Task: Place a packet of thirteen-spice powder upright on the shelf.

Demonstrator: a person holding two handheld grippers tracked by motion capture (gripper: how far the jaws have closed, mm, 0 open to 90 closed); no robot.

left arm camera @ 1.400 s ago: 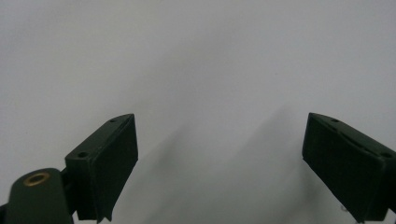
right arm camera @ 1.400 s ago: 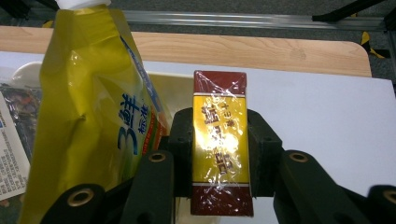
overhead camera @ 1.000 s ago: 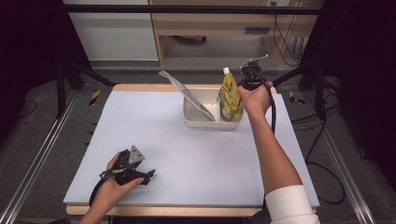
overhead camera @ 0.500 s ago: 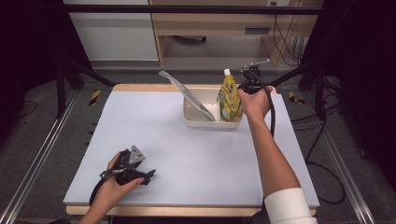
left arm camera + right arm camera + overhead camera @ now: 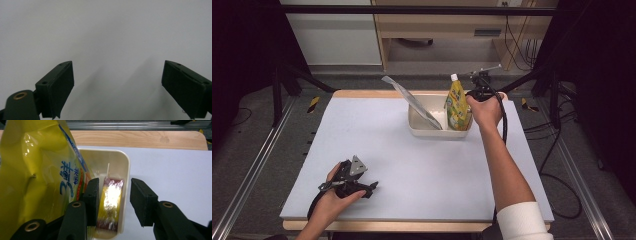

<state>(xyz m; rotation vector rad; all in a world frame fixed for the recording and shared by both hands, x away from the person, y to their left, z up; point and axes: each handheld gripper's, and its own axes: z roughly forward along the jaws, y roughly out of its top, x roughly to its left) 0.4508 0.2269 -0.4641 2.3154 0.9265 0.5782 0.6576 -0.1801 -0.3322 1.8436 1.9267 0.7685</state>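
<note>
A yellow spouted pouch (image 5: 458, 107) stands upright in the right end of a cream tub (image 5: 427, 131) at the table's far side. My right gripper (image 5: 475, 94) sits just right of the pouch. In the right gripper view the pouch (image 5: 37, 170) lies outside the left jaw. The right gripper (image 5: 113, 187) has just been opening its jaws; they straddle the tub's wall (image 5: 126, 170) and a small shiny packet (image 5: 111, 202) without pressing on either. My left gripper (image 5: 370, 187) rests on the table near the front left, and the left gripper (image 5: 117, 75) is open on bare white surface.
A silver pouch (image 5: 412, 102) leans out of the tub's left side, tilted up to the left. The white table top (image 5: 412, 165) is edged in wood (image 5: 140, 138). Dark frame legs and cables stand off both far corners.
The right hand has shifted only slightly beside the yellow pouch. The left hand and its gripper have kept still.
</note>
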